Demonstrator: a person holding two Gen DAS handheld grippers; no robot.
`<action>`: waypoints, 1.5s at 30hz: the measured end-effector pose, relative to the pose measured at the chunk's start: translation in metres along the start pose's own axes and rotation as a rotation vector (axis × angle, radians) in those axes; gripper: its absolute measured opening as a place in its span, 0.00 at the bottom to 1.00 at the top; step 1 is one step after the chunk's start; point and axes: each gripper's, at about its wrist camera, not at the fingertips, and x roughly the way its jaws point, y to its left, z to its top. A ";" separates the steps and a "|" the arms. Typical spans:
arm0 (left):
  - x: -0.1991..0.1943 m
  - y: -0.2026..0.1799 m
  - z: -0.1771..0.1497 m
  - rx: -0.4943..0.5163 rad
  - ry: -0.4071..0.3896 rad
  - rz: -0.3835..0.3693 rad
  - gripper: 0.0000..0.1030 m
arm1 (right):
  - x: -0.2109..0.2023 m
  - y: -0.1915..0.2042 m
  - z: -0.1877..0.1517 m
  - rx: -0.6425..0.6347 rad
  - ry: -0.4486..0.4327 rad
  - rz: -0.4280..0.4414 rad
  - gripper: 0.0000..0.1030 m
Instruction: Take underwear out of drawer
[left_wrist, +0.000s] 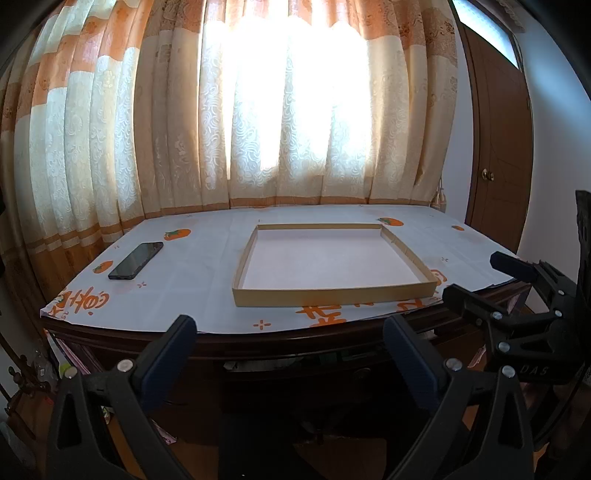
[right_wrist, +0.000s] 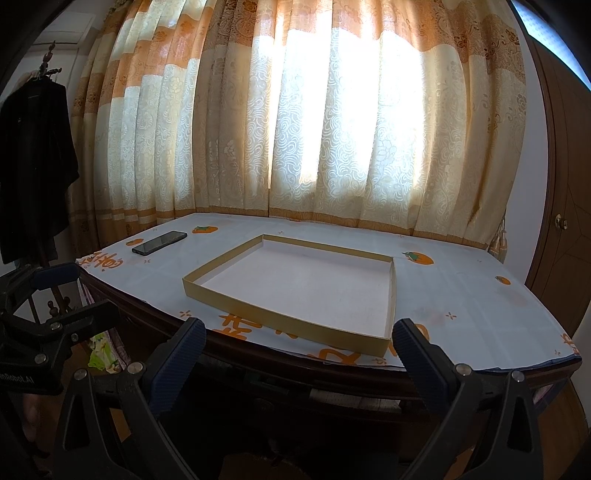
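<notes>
- Underwear is nowhere in sight in either view; by my judgement it lies inside the drawer (left_wrist: 295, 363) under the tabletop, whose dark front sits in shadow, so I cannot tell whether it is shut or ajar.
- Left gripper (left_wrist: 290, 328) hangs in front of the table edge with its fingers spread wide and nothing between them.
- Right gripper (right_wrist: 297, 332) hangs beside it, likewise wide open and empty; in the left view it shows at the right edge.
- On the table (left_wrist: 192, 266) lie a shallow cardboard tray (left_wrist: 406, 254), empty, and a dark phone (left_wrist: 136, 260) well apart from it, towards the left.
- Step in hand, as I judge it: reaching down to the drawer front, since both tools are above its level.
- To do it well, one gripper should drop below the table's dark wooden rim and find the pull, which the shadow hides.
- Draw the drawer straight out, keeping the other gripper free to go in for the cloth.
- Pinch the fabric at a fold, not a single loose layer, so it lifts whole.
- The empty tray looks a likely place to set it, though nothing here confirms that.
</notes>
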 end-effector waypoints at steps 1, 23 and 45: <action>0.000 0.000 0.000 0.000 0.000 0.000 1.00 | 0.000 0.000 -0.001 0.000 0.000 0.000 0.99; 0.000 0.000 0.003 0.004 -0.010 0.011 1.00 | 0.001 0.001 -0.008 0.006 0.002 0.000 0.99; 0.021 -0.001 -0.014 -0.002 0.028 0.013 1.00 | 0.025 -0.017 -0.026 0.060 -0.010 0.047 0.99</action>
